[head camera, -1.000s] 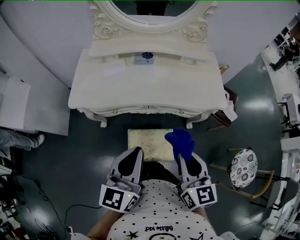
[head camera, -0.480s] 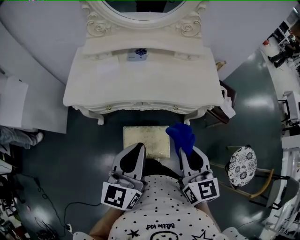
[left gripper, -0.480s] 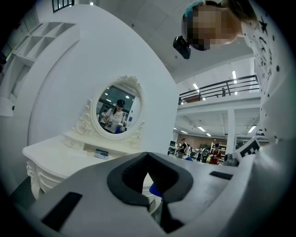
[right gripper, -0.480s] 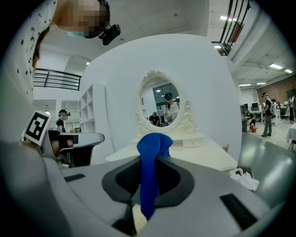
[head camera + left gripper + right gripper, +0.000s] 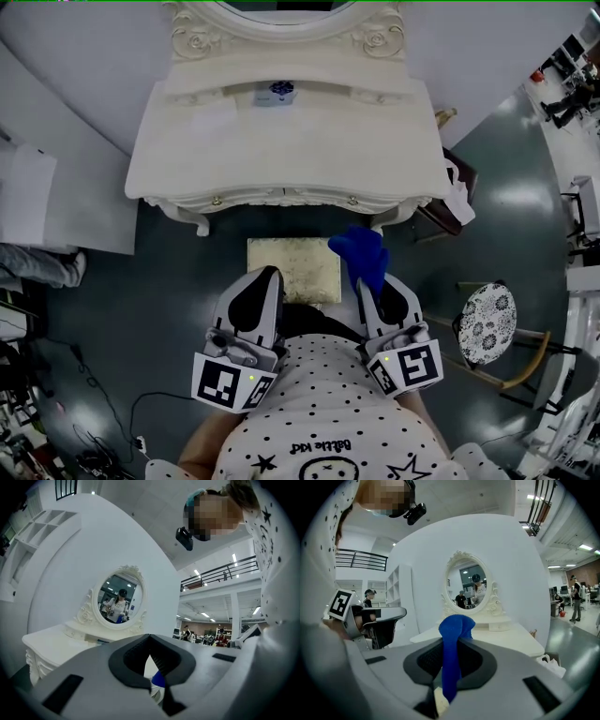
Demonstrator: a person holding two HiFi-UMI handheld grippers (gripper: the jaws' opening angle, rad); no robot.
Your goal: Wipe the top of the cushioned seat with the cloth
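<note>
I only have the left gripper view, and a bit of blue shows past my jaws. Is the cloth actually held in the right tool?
Observer: Yes. In the right gripper view, the right tool is shut on the blue cloth, which sticks up out of its jaws.
Operator: I can't see the seat at all. Where is it?
Observer: The head view shows the cushioned seat in front of the dressing table. The cloth overlaps the seat's right edge from above, but I can't tell whether it touches.
</note>
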